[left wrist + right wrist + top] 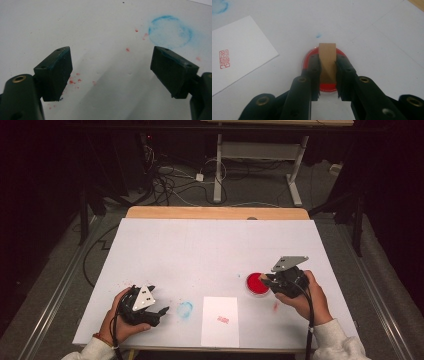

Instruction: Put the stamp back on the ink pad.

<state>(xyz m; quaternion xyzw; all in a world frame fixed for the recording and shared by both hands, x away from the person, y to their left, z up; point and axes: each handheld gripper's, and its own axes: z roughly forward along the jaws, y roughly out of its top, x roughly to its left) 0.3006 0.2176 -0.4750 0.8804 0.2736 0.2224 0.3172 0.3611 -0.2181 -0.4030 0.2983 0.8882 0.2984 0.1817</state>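
Observation:
My right gripper (pixel 327 75) is shut on a tan wooden stamp block (pixel 327 56), held just over a round red ink pad (pixel 308 56). From above, the right gripper (pixel 265 280) sits at the right edge of the red ink pad (pixel 255 284). A white sheet of paper (pixel 220 320) lies near the table's front edge and bears a red stamp mark (pixel 223 320). That paper (pixel 239 47) with its red mark (pixel 224 59) lies left of the pad. My left gripper (pixel 111 72) stands open over bare table at the front left (pixel 161 312), nothing between its fingers.
A smeared blue ink ring (pixel 184 309) lies between the left gripper and the paper, also ahead of the left jaws (pixel 170 31). Small red specks (pixel 75 80) dot the white table cover (pixel 210 245). A red smudge (pixel 275 306) marks the cover near the right hand.

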